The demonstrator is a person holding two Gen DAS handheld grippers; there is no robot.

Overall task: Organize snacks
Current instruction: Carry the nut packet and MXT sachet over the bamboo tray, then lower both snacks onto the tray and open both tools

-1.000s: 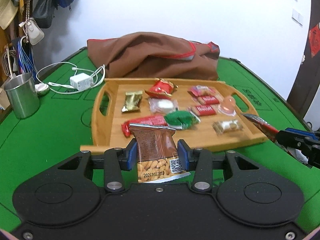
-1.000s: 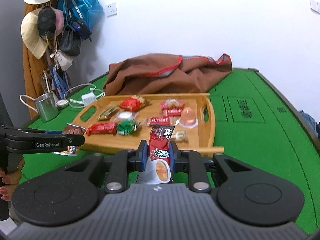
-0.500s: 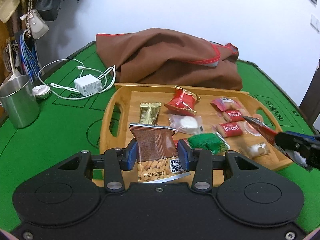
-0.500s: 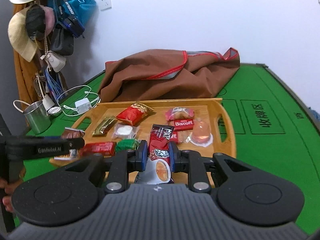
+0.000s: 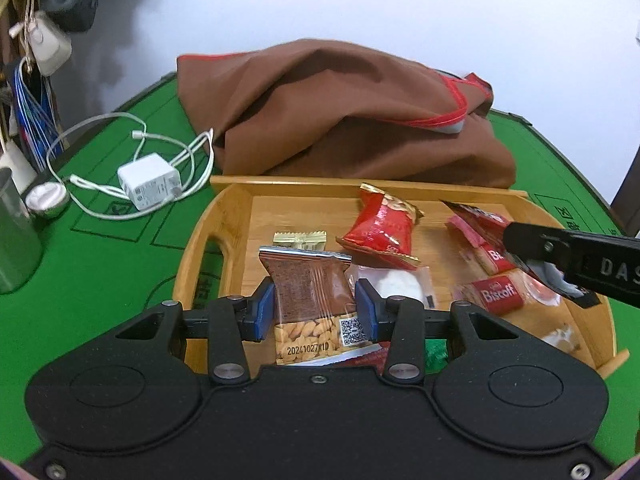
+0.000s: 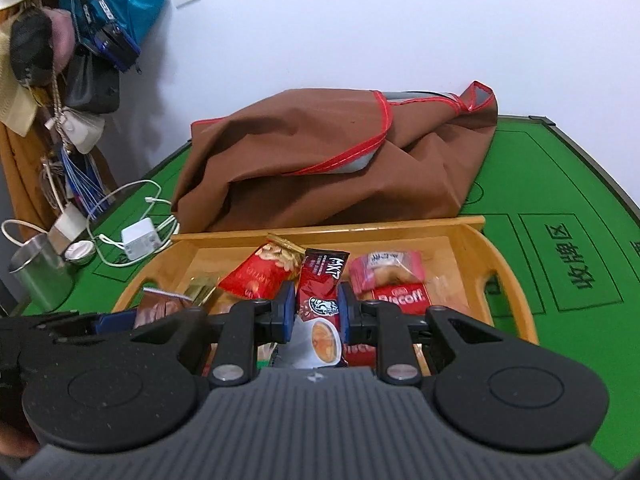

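My left gripper point(image 5: 314, 306) is shut on a brown almond packet point(image 5: 310, 296), held upright over the near left part of the wooden tray point(image 5: 236, 192). My right gripper point(image 6: 317, 307) is shut on a dark red coffee sachet point(image 6: 322, 280) above the tray's point(image 6: 464, 226) middle. Lying in the tray are a red peanut bag point(image 5: 380, 228), a gold wrapped piece point(image 5: 300, 238), a white round sweet point(image 5: 400, 284), Biscoff biscuits point(image 5: 498, 298) and a pink packet point(image 6: 386, 266). The right gripper's body crosses the left wrist view at the right edge.
A brown cloth bag point(image 5: 340, 112) lies right behind the tray on the green felt table point(image 5: 80, 280). To the left sit a white charger with cable point(image 5: 150, 184), a small round tin point(image 5: 46, 200) and a steel cup point(image 6: 40, 276). Bags and hats hang on the left wall.
Both grippers have moved forward over the tray with their packets still held. The tray and cloth bag now look larger and closer.
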